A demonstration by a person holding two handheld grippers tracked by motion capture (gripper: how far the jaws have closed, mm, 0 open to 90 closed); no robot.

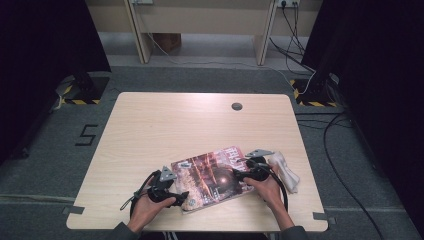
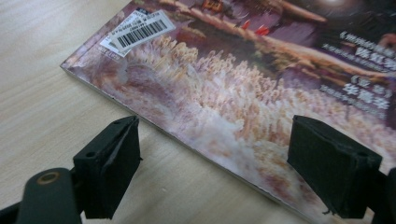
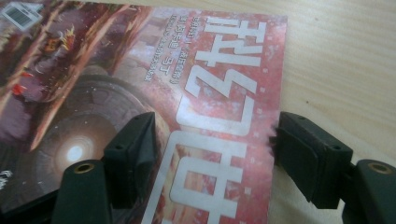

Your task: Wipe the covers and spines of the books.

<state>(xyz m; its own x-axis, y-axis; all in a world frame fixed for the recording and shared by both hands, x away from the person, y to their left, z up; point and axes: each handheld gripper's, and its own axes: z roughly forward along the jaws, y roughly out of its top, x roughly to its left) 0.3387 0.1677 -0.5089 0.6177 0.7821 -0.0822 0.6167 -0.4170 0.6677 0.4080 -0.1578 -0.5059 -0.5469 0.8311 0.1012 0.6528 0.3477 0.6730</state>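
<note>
The magazine (image 1: 214, 179) is lying flat and closed near the front edge of the table (image 1: 150, 130), turned a bit askew, and both claws are working its two ends. Nearest the person, the left claw (image 1: 181, 198) is sitting at the lower left corner with its jaws spread wide; in the left gripper view one jaw is over bare wood and the other over the cover (image 2: 224, 93), so it's straddling the edge without pinching anything, probably lining up to catch that edge or keep the corner from sliding. I'd guess it's staying low and level because a thin glossy thing like this needs a jaw slipped under it. A little farther in, the right claw (image 1: 240, 175) is doing the same at the title end: the right gripper view shows its jaws spread too, one resting above the cover art (image 3: 93, 107), the other just off the side edge by the wood, nothing clamped yet. Just beyond the right hand a crumpled white cloth (image 1: 286, 171) is sitting beside the magazine, maybe waiting for a wipe. Farther back, a small round grommet (image 1: 236, 106) is dotting the tabletop.
</note>
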